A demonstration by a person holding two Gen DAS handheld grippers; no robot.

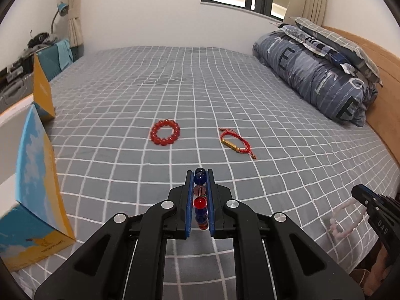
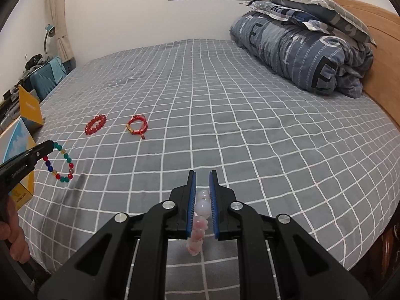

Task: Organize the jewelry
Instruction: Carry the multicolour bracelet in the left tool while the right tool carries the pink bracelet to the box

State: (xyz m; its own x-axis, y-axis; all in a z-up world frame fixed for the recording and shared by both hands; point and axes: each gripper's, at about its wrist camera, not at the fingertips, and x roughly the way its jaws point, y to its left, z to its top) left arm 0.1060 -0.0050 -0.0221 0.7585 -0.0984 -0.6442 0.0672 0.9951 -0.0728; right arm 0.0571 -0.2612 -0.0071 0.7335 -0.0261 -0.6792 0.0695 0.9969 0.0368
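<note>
**A:** Where do I stand? My left tongs (image 1: 200, 175) are clamped tight on the bracelet of mixed coloured beads (image 2: 61, 161); from the right-hand camera the loop hangs free below the tips, clear of the bed (image 1: 225, 80). My right tongs (image 2: 202, 175) are closed nearly as far on the pale pink bead bracelet (image 2: 201, 206), which also dangles.

**B:** And the rest of the jewelry?

**A:** Two pieces lie on the checked sheet, well ahead of both tongs: the red bead bracelet (image 1: 165, 132) and, just beside it on the right, the red cord bracelet with the gold tube (image 1: 236, 143). The yellow-and-blue box (image 1: 37, 187) stands open at the left edge of the bed, near my left tongs. I take it as the place the pieces go, though I can't see inside it from here.

**B:** What worries you?

**A:** Round beads between flat pads. Each grip seems to sit on only a few beads, so a quick swing could roll one out and drop the loop onto the sheet or off the bed's edge. The elastic may stretch too, and a hanging loop could catch the box flap on the way in.

**B:** Anything else?

**A:** Both hands carry something, and the right one must cross toward the box, so the tongs could knock together. I'd move one at a time, slowly.
</note>
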